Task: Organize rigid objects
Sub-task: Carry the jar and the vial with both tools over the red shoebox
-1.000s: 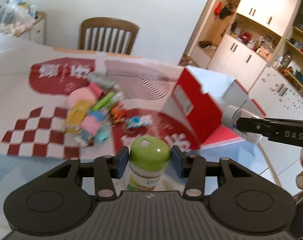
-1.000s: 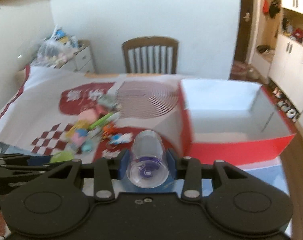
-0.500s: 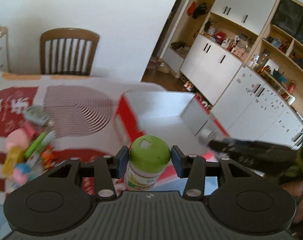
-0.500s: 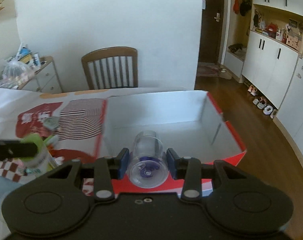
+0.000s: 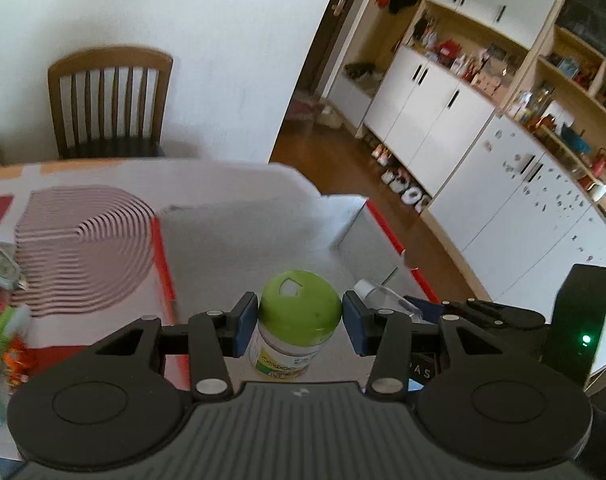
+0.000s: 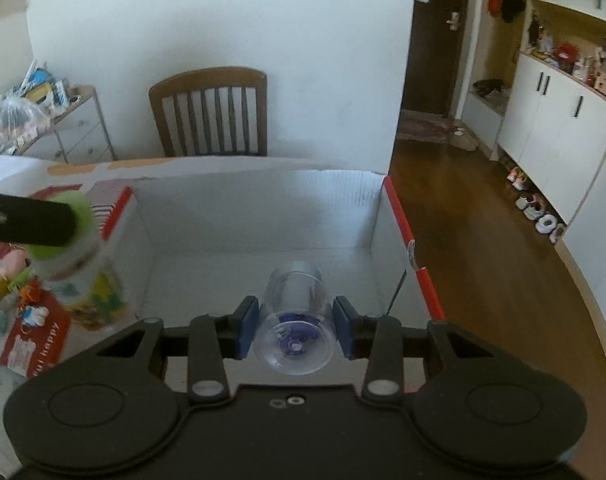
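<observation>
My left gripper is shut on a green-capped bottle with a white and yellow label, held upright over the open red box with a white inside. My right gripper is shut on a clear plastic cup with a purple base, held on its side over the same box. In the right wrist view the green-capped bottle hangs at the box's left wall. In the left wrist view the clear cup shows just right of the bottle.
A pile of small colourful toys lies on the red and white table cover left of the box. A wooden chair stands behind the table. White cabinets and a wooden floor lie to the right.
Both grippers have swung right from the toy pile and now hang over the open box, each still holding its object.
</observation>
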Available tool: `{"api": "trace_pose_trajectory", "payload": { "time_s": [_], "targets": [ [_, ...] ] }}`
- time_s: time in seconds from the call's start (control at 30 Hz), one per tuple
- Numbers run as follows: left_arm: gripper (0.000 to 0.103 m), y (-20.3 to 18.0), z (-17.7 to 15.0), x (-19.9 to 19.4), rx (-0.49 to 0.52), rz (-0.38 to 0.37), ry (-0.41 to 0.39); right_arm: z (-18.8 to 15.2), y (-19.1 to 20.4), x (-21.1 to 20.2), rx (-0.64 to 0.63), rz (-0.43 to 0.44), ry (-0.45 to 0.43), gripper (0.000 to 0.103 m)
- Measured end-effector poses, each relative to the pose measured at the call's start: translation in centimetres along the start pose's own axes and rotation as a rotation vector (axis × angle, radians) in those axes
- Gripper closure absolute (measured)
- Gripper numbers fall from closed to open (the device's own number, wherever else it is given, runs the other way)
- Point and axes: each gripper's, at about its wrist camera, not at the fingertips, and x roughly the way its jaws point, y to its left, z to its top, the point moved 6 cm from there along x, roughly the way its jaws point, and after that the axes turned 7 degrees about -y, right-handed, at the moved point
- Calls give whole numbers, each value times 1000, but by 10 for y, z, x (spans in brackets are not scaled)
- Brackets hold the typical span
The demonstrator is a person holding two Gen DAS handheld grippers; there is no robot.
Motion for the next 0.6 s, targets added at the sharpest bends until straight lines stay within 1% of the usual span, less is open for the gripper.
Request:
{"api": "trace_pose_trajectory", "payload": {
  "time_s": [0.17,0.3,0.6],
  "targets": [
    [58,-2,-13,47,-21,35,82,-7,-11,21,-24,25,50,63],
    [58,0,-22,74,-25,68,117,-11,-15,34,-35,41,78,63],
    [58,11,-25,104,-51,111,159,-12,-19,59,-83,73,117,63]
  ]
}}
